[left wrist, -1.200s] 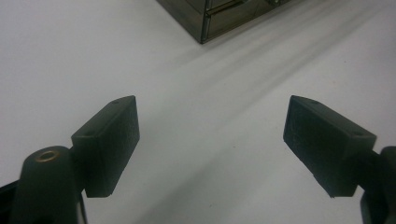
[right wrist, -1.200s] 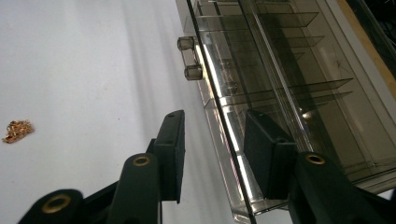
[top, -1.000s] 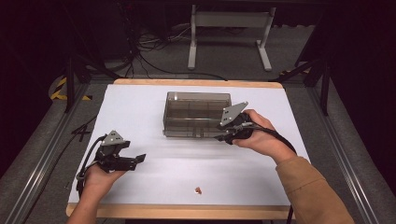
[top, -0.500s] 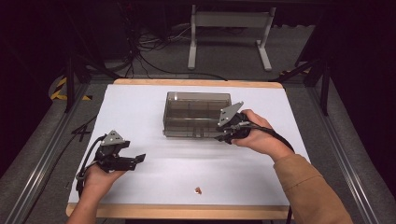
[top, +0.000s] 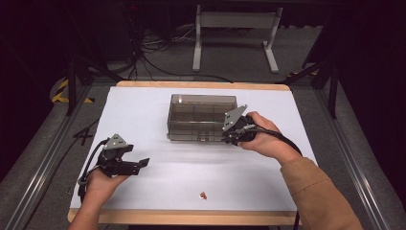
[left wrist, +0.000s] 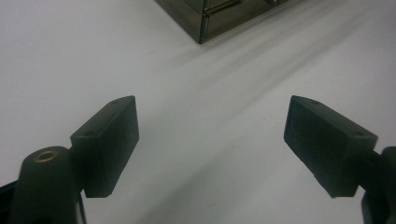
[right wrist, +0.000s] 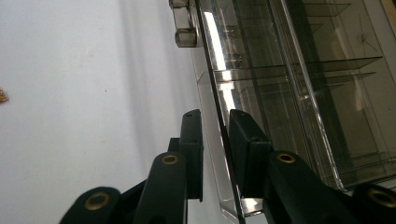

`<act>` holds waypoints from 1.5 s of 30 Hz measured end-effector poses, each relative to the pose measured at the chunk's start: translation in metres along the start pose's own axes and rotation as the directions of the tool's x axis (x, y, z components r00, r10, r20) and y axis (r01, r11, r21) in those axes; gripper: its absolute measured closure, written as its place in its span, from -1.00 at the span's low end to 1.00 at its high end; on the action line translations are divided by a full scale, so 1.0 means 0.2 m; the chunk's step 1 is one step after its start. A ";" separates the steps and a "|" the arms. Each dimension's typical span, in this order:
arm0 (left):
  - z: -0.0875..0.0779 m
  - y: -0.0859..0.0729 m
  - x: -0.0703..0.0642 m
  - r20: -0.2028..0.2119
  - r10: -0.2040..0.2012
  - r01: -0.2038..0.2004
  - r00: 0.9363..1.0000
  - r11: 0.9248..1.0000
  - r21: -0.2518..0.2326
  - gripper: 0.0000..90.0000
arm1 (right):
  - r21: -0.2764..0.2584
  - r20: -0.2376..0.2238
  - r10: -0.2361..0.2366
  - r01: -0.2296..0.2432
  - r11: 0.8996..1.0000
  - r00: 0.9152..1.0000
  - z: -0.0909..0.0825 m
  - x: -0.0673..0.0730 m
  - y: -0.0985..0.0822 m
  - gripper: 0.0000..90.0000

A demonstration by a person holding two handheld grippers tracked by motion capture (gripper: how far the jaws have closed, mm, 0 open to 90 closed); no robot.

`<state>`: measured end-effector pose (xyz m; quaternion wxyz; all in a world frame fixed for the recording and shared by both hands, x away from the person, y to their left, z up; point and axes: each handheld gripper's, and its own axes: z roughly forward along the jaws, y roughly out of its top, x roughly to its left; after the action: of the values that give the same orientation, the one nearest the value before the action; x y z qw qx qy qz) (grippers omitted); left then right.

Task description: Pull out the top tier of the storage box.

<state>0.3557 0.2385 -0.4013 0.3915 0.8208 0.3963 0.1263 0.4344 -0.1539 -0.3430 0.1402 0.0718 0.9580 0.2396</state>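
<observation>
a table [top: 143, 110] with a white top and a wooden edge is seen from above. a smoky clear box [top: 201, 117] with compartments is set on it, behind the middle. a small reddish bit [top: 204, 195] is found on the white top near the front edge, well apart from the box.

Smoky, see-through plastic organiser box [top: 201, 117] with inner dividers forming several compartments; stands flat on the white table top, long side across, toward the far half. A thin clear edge at its right front corner [right wrist: 219, 140] runs between the right gripper's [top: 230, 137] black fingers [right wrist: 194, 149]. Two small hinge-like knobs [right wrist: 183, 28] sit farther along that edge, beyond the fingertips.
</observation>
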 end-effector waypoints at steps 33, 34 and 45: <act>0.00 0.00 0.00 0.005 0.002 -0.002 1.000 1.000 0.005 -0.59 | 0.091 -0.056 -0.060 0.065 0.994 0.997 -0.08 0.12 0.04 0.93; 0.00 0.00 0.00 0.006 0.002 -0.002 1.000 1.000 0.005 -0.59 | 0.096 -0.058 -0.061 0.066 0.993 0.996 -0.09 0.12 0.04 0.93; 0.01 0.01 0.00 0.002 0.003 -0.003 1.000 1.000 -0.001 -0.59 | 0.096 -0.067 -0.079 0.085 0.992 0.995 -0.10 0.16 0.03 0.94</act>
<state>0.3578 0.2376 -0.4019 0.3921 0.8214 0.3945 0.1260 0.3982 -0.1516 -0.3307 0.1158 0.0314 0.9747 0.1884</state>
